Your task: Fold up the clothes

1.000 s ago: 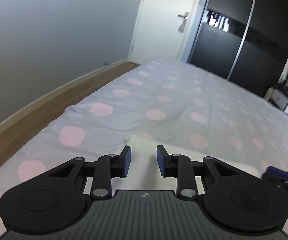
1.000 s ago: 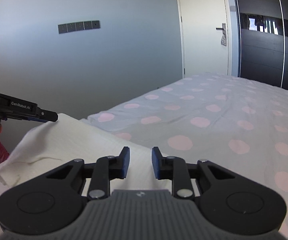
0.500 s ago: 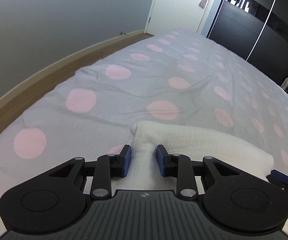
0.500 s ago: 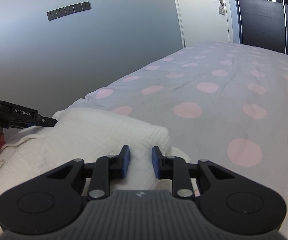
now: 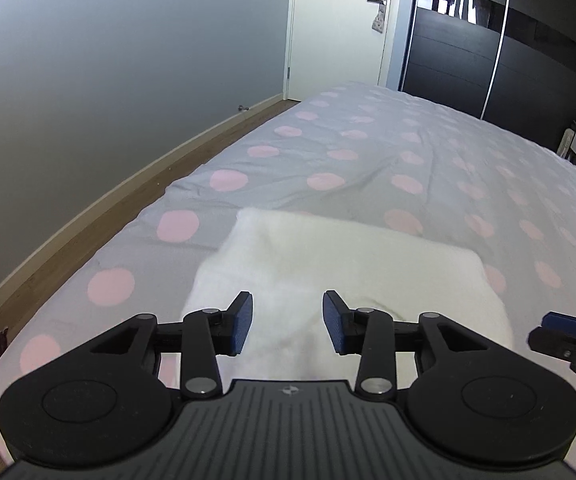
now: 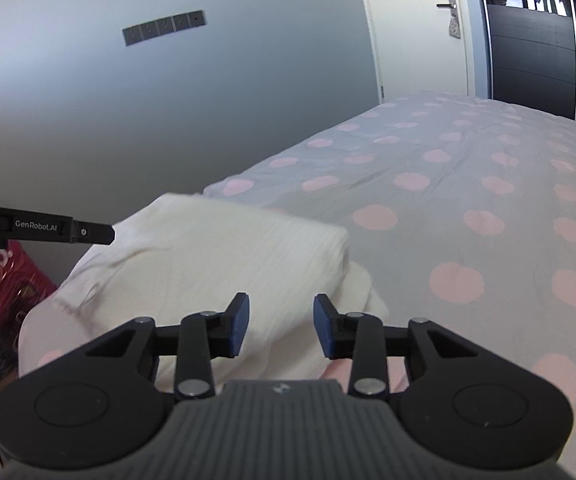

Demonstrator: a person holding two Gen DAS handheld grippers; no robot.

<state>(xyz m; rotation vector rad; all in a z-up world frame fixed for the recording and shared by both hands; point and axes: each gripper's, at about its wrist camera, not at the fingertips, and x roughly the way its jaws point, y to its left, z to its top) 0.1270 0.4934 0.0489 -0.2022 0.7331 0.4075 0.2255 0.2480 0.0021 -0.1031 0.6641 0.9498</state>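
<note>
A folded white garment (image 5: 340, 260) lies on the grey bed cover with pink dots (image 5: 428, 160), near the bed's front corner. It also shows in the right wrist view (image 6: 223, 252). My left gripper (image 5: 288, 322) is open and empty, just above the garment's near edge. My right gripper (image 6: 281, 326) is open and empty over the garment's near right part. The left gripper's finger (image 6: 87, 233) shows at the left of the right wrist view, and the right gripper's fingertip (image 5: 564, 324) shows at the right edge of the left wrist view.
The bed's left edge drops to a wooden floor (image 5: 99, 224) beside a grey wall. A white door (image 5: 340, 28) and a dark wardrobe (image 5: 500, 40) stand beyond the bed. A pink bag (image 6: 23, 276) sits low at the left.
Both grippers opened wider and let go of the garment. They drew back and lifted a little. The garment now lies folded flat on the bed.
</note>
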